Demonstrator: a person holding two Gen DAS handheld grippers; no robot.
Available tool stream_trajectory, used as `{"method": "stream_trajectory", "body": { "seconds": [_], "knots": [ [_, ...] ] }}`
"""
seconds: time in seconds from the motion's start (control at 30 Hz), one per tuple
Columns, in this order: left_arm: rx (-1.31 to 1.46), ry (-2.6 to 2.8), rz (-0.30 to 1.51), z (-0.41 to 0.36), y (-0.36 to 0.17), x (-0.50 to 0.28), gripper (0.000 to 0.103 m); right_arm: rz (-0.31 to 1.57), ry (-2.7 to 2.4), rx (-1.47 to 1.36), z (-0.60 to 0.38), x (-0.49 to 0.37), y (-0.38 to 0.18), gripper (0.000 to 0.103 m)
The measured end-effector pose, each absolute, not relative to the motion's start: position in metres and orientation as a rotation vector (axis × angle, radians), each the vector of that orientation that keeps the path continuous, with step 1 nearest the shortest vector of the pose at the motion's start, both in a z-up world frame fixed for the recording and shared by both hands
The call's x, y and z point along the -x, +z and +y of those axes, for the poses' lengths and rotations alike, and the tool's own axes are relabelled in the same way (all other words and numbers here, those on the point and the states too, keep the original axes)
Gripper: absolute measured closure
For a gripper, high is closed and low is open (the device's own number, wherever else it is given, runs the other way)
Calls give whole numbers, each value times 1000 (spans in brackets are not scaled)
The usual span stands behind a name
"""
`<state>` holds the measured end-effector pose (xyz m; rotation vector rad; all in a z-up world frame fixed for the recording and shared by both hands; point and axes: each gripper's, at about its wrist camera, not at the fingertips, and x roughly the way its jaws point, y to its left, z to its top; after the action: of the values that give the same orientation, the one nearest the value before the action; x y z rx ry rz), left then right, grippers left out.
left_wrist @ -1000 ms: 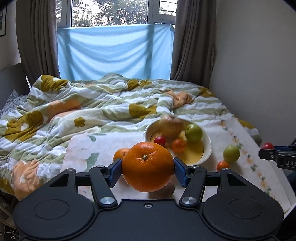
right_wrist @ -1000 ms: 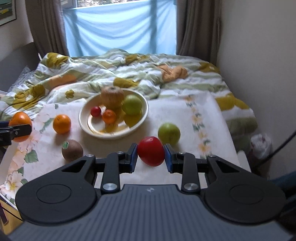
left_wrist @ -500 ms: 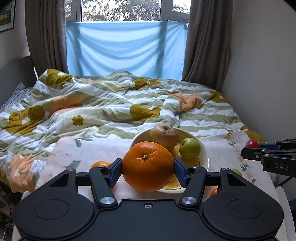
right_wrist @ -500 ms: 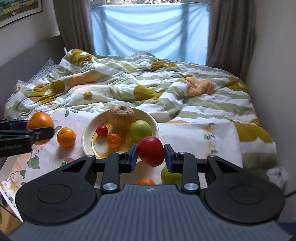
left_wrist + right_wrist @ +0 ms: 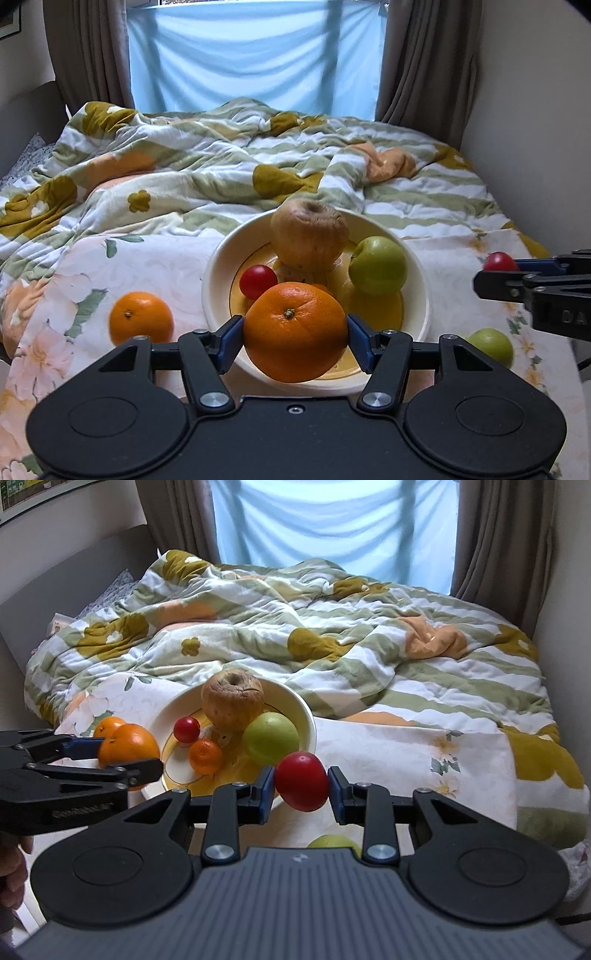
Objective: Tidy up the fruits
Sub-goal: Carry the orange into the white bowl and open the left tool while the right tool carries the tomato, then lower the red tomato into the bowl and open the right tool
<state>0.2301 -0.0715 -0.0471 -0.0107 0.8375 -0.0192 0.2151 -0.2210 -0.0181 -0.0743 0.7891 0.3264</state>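
Dimpled round orange (image 5: 294, 331) pinched in left hand-held gripper (image 5: 294, 338), glossy red tomato (image 5: 301, 786) in right hand-held gripper (image 5: 301, 790).

Eight fruits (image 5: 294, 332) (image 5: 141, 317) (image 5: 258, 281) (image 5: 309, 233) (image 5: 377, 265) (image 5: 491, 346) (image 5: 498, 262) (image 5: 205, 756) — one bowl (image 5: 417, 269) — two tools (image 5: 295, 328) (image 5: 301, 790)

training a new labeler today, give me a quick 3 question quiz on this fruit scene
1. True or false: the left gripper is shut on the large orange.
2. What does the right gripper hold? A) green apple B) red fruit C) kiwi
3. How many fruits lie in the bowl, as the right wrist view shows?

Key:
1. True.
2. B, the red fruit.
3. Four: the brown wrinkled apple, a green apple, a small red fruit and a small orange.
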Motion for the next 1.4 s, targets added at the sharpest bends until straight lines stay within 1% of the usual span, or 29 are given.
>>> {"method": "stream_trajectory", "body": {
  "seconds": [0.27,0.3,0.33,0.37,0.4,0.67,0.97,1.4],
  "knots": [
    [4,35,864,-76,-66,-244,38,809,344,78,-228,-228,-30,57],
    [5,42,859,-76,-65,-244,34,811,345,78,-229,-229,-31,57],
    [2,45,846,-76,-64,-243,27,813,346,79,-230,-229,-32,57],
    [-2,46,834,-76,-61,-241,11,814,347,79,-231,-230,-32,57],
    [-7,52,818,-76,-57,-240,2,814,347,79,-231,-230,-32,57],
    [-28,67,791,-62,-37,-215,2,799,380,93,-225,-229,-26,57],
    [7,116,785,-27,-20,-179,2,794,449,105,-200,-233,-26,57],
    [74,123,779,13,-8,-158,2,826,496,138,-147,-228,-55,57]
  ]
}}
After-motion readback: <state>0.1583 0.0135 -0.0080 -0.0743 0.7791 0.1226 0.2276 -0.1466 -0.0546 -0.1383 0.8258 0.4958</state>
